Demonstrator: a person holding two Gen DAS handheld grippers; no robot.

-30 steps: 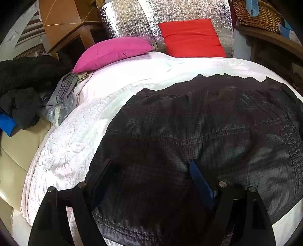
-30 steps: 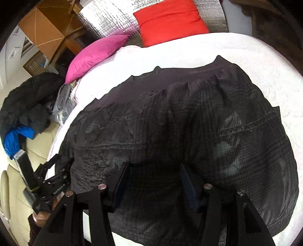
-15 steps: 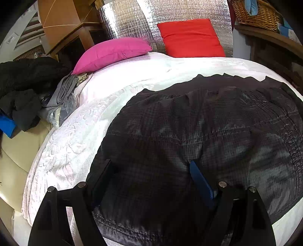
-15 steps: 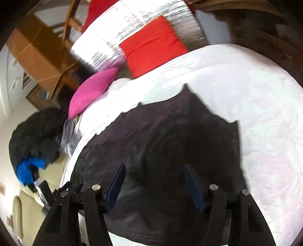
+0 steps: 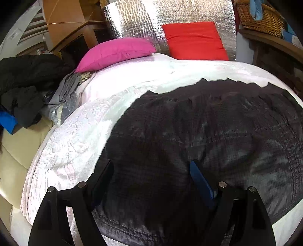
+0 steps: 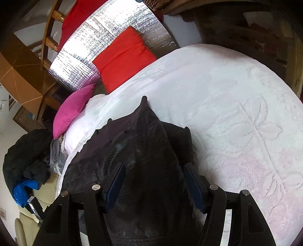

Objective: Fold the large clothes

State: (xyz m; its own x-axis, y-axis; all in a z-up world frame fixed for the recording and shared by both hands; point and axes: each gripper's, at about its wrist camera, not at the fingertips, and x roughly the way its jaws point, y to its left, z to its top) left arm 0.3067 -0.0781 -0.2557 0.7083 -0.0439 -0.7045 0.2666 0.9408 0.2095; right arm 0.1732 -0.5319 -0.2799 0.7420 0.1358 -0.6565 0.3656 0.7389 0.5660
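Dark garment [image 6: 144, 151] btwn open right tool [image 6: 154, 184]

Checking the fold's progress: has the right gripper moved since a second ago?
Yes. The right gripper has swung right: the red pillow slid from top centre toward the upper left, and more bare bedspread shows on the right.

Garment: we see a dark quilted jacket [image 5: 208, 132] of grid-woven, faintly shiny cloth.
Bedcover: white embossed bedspread [image 6: 246, 117], soft, matt.
Far backing: crinkled silver foil panel [image 5: 136, 19], glossy.
Far right: woven wicker basket [image 5: 259, 17].
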